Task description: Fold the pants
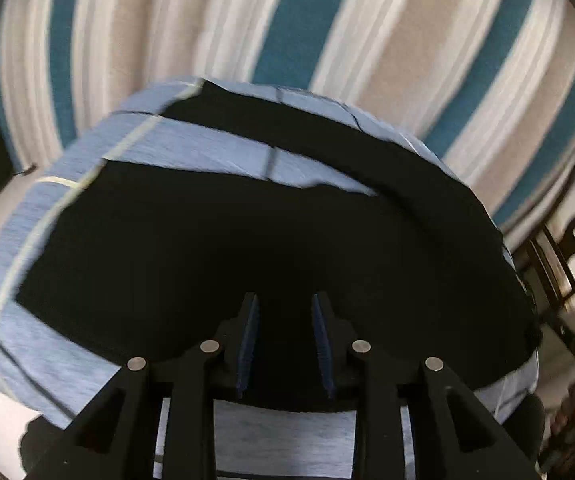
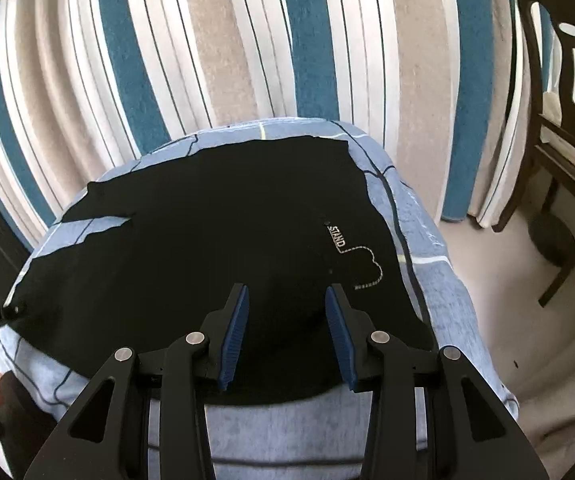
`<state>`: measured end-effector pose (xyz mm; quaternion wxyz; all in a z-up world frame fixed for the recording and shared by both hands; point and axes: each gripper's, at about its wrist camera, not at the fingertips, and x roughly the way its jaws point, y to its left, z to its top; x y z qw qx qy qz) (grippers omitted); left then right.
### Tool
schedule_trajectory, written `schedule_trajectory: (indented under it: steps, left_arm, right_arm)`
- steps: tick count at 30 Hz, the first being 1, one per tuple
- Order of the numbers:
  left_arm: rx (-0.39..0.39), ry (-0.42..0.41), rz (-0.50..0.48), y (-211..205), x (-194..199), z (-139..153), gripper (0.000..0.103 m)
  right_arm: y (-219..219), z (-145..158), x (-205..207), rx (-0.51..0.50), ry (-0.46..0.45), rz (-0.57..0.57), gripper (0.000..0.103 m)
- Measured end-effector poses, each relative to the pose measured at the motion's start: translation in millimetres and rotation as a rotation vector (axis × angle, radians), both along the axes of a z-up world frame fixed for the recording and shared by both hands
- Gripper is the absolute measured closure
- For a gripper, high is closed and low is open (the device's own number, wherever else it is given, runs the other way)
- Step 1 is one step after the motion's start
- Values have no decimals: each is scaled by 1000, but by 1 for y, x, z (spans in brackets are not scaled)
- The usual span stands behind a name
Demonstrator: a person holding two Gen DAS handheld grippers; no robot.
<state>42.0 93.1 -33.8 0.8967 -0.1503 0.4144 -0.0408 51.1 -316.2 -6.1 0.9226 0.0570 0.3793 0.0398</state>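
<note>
1. No box, basket or other container shows in either view; the only thing that bears anything is a surface draped in a light blue cloth with thin dark and pale yellow grid lines (image 1: 191, 152), and the black pants (image 1: 247, 248) lie spread flat on it.
2. In the left wrist view the pants cover most of the cloth from lower left to far right. Two dark bands run apart at the far side with a strip of blue cloth showing between them. The fabric looks matte and smooth; this view is motion-blurred, so its weave cannot be told.
3. The left gripper (image 1: 285, 300), black plastic with blue ribbed pads (image 1: 249, 344), hovers over the near edge of the pants with its jaws apart and nothing between them.
4. In the right wrist view the pants (image 2: 207, 248) carry a small white stitched word and a dotted looping line (image 2: 351, 256) on the right side.
5. The right gripper (image 2: 287, 290), same black build and blue pads, stands with its jaws spread wide over the near edge of the pants, holding nothing.
6. Behind the surface hangs a curtain of teal, beige and white vertical stripes (image 2: 223, 40). At far right a dark wooden chair with a carved back (image 2: 559, 112) stands on a pale floor (image 2: 503, 264).
</note>
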Motion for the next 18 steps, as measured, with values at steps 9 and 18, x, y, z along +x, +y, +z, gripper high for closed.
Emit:
schedule_trajectory:
  steps: [9,18]
  left_arm:
    - [-14,32,-54,-8,0,-17,53]
    - [37,35,-76,-26,8,-19,33]
  right_arm:
    - [-27,-40,8,29,99,-34,62]
    - [-30,-25,-3,72,113,-18,62]
